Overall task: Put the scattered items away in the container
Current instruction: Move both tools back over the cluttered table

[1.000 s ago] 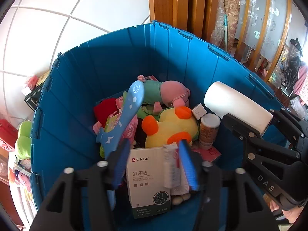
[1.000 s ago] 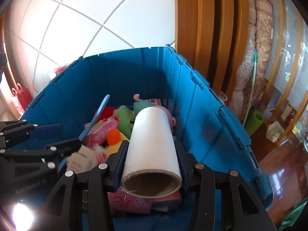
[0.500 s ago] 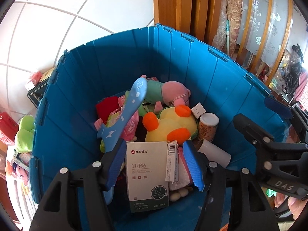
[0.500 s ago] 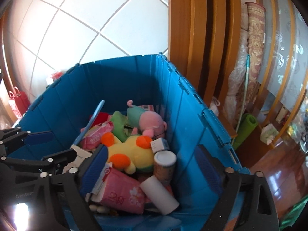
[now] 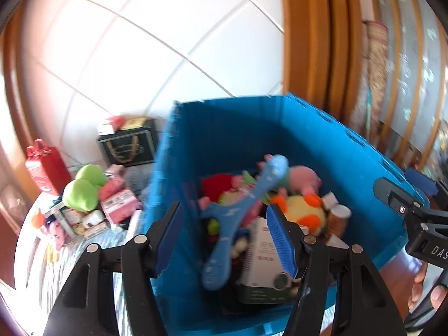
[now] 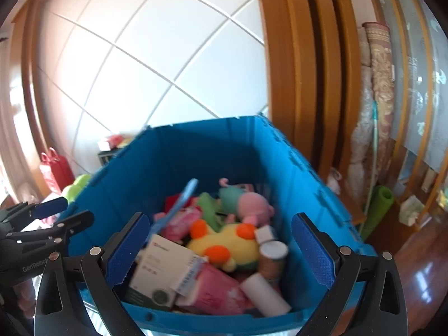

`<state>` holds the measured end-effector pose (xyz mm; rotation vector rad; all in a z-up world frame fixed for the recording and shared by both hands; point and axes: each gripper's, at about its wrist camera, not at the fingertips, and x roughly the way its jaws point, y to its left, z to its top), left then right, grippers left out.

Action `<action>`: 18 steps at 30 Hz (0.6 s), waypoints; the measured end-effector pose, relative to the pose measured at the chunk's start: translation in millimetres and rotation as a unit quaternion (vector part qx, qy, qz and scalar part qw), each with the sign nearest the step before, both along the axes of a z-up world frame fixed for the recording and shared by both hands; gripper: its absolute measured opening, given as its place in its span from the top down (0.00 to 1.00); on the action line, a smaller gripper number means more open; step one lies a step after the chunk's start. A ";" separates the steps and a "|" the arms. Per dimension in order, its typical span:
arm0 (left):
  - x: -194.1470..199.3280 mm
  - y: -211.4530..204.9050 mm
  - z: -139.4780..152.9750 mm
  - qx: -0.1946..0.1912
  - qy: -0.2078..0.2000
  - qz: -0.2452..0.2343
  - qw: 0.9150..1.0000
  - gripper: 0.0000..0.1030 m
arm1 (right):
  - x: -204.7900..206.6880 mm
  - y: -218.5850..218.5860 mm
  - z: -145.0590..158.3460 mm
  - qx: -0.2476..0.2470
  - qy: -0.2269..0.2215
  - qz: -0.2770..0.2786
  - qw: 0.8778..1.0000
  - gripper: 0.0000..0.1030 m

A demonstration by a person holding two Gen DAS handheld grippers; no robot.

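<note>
A: What is sitting around the blue bin [image 6: 282,151]?

B: A pile of things is lying left of it: a green plush [image 5: 81,193], pink packs [image 5: 119,204], a red bag [image 5: 46,165] and a black box [image 5: 127,147]. The bin's left wall is standing between them and the left gripper [image 5: 224,238].

A: Where is the white roll [image 6: 264,294]?

B: It is lying inside the bin, near the front wall, beside a small can [image 6: 273,254]. Its long side is pointing from the yellow duck [image 6: 226,243] toward the front right corner.

A: What else is in there?

B: A pink pig [image 6: 253,205], a white box [image 6: 162,268] and a long blue toy [image 5: 240,212] leaning up.

A: What are the tongs doing?

B: The right gripper [image 6: 219,252] is tilting down over the bin, its jaws opening wide, pinching nothing. The left gripper's jaws are opening too, with nothing between them. Some fingers [image 5: 428,288] are showing at the right.
</note>
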<state>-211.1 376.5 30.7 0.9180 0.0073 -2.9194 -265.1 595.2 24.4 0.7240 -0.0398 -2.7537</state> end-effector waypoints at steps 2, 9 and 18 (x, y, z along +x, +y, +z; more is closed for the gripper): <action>7.4 -17.3 3.8 0.003 0.008 0.021 1.000 0.32 | 2.1 -13.5 2.5 -0.009 0.004 0.018 1.000 0.00; 29.6 -83.6 4.6 0.016 0.012 0.072 0.997 0.32 | 14.9 -86.4 10.8 -0.006 0.007 0.084 0.996 0.00; 78.6 -207.5 -10.3 0.027 0.013 0.108 0.994 0.32 | 65.7 -207.8 21.8 0.007 0.033 0.121 0.992 0.00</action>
